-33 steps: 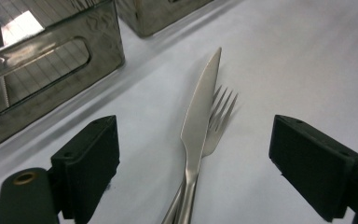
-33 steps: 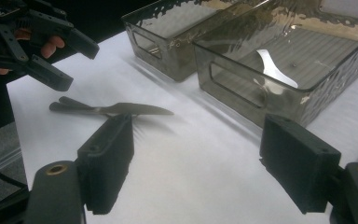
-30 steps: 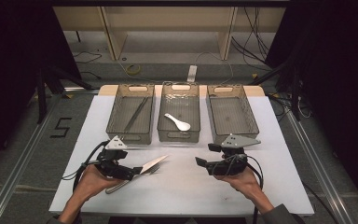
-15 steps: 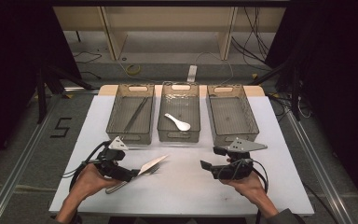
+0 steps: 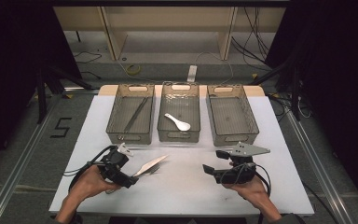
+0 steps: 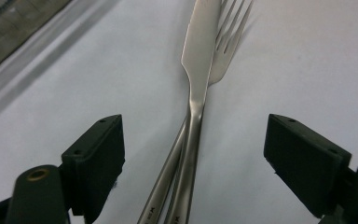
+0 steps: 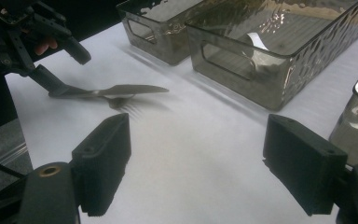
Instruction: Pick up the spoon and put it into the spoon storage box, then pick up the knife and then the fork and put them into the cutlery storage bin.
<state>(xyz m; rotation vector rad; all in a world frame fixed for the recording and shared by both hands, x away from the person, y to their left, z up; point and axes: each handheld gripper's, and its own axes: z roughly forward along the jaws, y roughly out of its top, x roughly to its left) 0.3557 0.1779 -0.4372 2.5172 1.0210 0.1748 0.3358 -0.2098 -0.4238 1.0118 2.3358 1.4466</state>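
Observation:
A steel knife (image 6: 196,70) lies across a steel fork (image 6: 228,44) on the white table (image 5: 191,196), near its front left. My left gripper (image 6: 193,126) reaches over their handles with a jaw on either side and clear gaps to both. Its jaws have just been closing, and the pads touch neither piece. In the high view the left gripper (image 5: 129,179) sits at the handle end of the knife (image 5: 151,164). My right gripper (image 5: 213,162) hovers at the front right, pointing left, and stands open with nothing between its fingers. From it I see the knife (image 7: 121,89) farther off.
Three smoky clear trays stand in a row at the back. The left tray (image 5: 113,116) holds thin metal sticks (image 5: 136,114), the middle tray (image 5: 179,135) holds a white spoon (image 5: 178,122), and the right tray (image 5: 251,116) is bare. Cables trail from both grippers.
The right gripper has drifted slightly to the right and toward the near edge. The left gripper stays over the knife and fork, which lie as before.

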